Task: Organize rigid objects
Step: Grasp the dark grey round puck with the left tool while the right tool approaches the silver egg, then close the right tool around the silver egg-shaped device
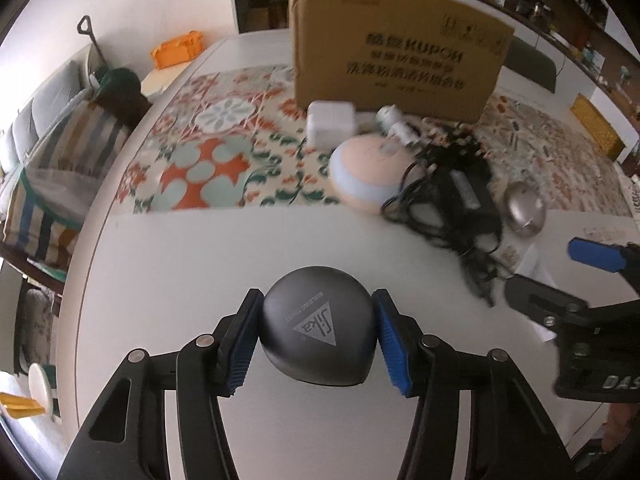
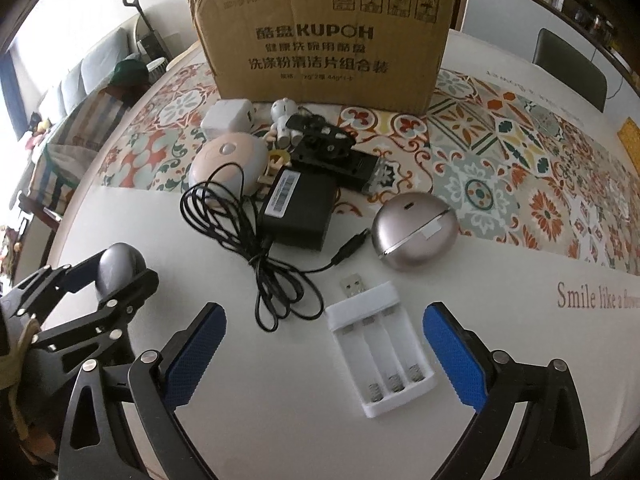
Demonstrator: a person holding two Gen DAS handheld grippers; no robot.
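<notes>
The left gripper [image 1: 318,338] is closed on a dark grey rounded case [image 1: 318,326] marked "Sika"; both blue pads [image 1: 390,344] press its opposite sides. The case sits low over the bare white part of the table [image 1: 180,264], near the table's near-left edge.

The right gripper [image 2: 324,354] has its jaws spread wide, holding nothing. A white three-slot battery charger [image 2: 378,354] lies flat on the table between the two blue pads [image 2: 454,354], touching neither; its USB plug [image 2: 354,284] points away from the gripper.

Beyond the charger lies a black power adapter [image 2: 300,210] with a loosely coiled black cable [image 2: 260,264]. A rose-gold rounded device [image 2: 414,236] rests to the right of the adapter, well apart from the charger. A pink round device [image 2: 226,162] lies to the adapter's left, with a white cube adapter [image 2: 226,118] and a small white figurine [image 2: 284,120] behind it.

A cardboard box [image 2: 324,40] stands upright at the far side, on the patterned table runner [image 2: 520,152]. Bare tabletop extends to the right of the charger and between the two grippers.
</notes>
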